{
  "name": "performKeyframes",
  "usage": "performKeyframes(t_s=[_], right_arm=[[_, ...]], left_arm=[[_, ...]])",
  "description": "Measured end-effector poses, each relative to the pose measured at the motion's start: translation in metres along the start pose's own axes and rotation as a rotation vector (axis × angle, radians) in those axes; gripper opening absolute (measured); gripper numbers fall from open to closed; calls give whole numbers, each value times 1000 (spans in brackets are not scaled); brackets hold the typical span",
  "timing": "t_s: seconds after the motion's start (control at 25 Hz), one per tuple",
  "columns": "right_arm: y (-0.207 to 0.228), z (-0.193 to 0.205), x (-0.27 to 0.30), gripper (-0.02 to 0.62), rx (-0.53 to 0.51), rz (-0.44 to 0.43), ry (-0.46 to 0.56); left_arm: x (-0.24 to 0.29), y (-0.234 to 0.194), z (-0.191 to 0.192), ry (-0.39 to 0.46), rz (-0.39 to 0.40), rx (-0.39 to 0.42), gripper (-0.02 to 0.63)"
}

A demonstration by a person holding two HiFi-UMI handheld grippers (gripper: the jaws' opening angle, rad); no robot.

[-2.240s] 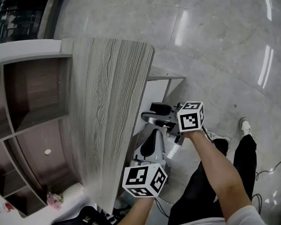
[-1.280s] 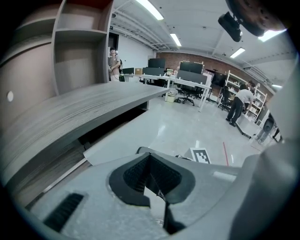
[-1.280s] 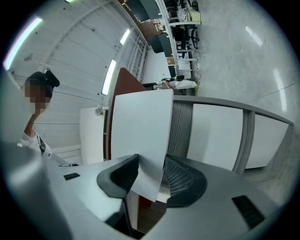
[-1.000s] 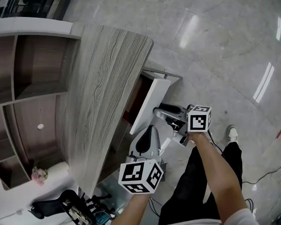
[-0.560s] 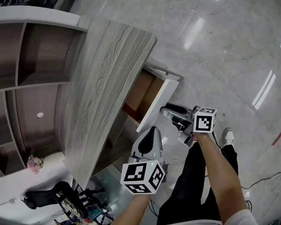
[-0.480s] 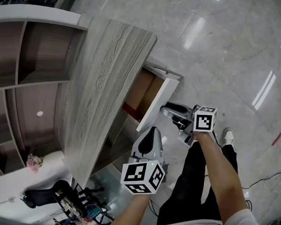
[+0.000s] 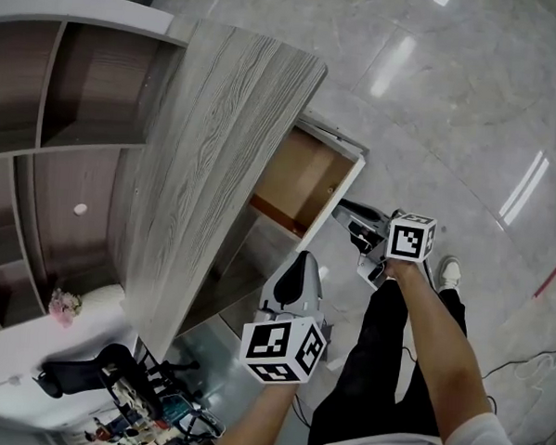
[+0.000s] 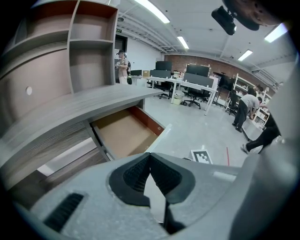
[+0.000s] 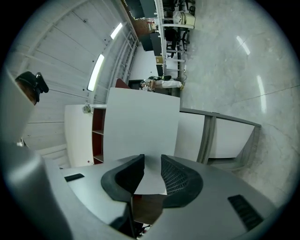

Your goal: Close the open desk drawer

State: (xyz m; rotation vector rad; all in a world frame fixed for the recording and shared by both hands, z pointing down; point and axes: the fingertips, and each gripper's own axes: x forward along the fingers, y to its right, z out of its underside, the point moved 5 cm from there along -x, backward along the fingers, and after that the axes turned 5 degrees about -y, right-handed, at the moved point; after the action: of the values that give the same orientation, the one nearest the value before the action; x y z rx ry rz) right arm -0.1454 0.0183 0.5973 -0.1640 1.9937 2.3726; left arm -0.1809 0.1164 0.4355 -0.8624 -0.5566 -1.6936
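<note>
The right tongs (image 9: 151, 159) point about level at the drawer's white front (image 9: 140, 126). Their jaws are closing with a strip of that front in the gap, though the pads do not yet plainly press on it. The left tongs (image 8: 150, 157) hang back below the surface with their tips together and nothing between them.

The grey wood-grain surface (image 7: 216, 158) runs away from the person. The drawer (image 7: 299, 176) sticks out from under its long side, pulled well open over the polished floor (image 7: 451, 105). Its brown bottom looks bare.

Being empty, the drawer should be light, and it is a stiff box that probably slides on runners. The front is smooth and shows no handle, so a pinch on it may slip. The better hold is likely the front's free edge, or a flat push near the middle of the face. The push should go straight along the drawer's length so the drawer does not skew and bind.
</note>
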Motion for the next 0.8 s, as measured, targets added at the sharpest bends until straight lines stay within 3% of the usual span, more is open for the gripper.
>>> performKeyframes(t_s=[0.36,0.8], right_arm=[[-14,-5,-8,83,-34,79,-64],[-110,-9,-47,77,-230,151,-239]], left_arm=[[-9,4,-9,23,-19,-27,2],[-49,29,-26,50,-69,-79,2]])
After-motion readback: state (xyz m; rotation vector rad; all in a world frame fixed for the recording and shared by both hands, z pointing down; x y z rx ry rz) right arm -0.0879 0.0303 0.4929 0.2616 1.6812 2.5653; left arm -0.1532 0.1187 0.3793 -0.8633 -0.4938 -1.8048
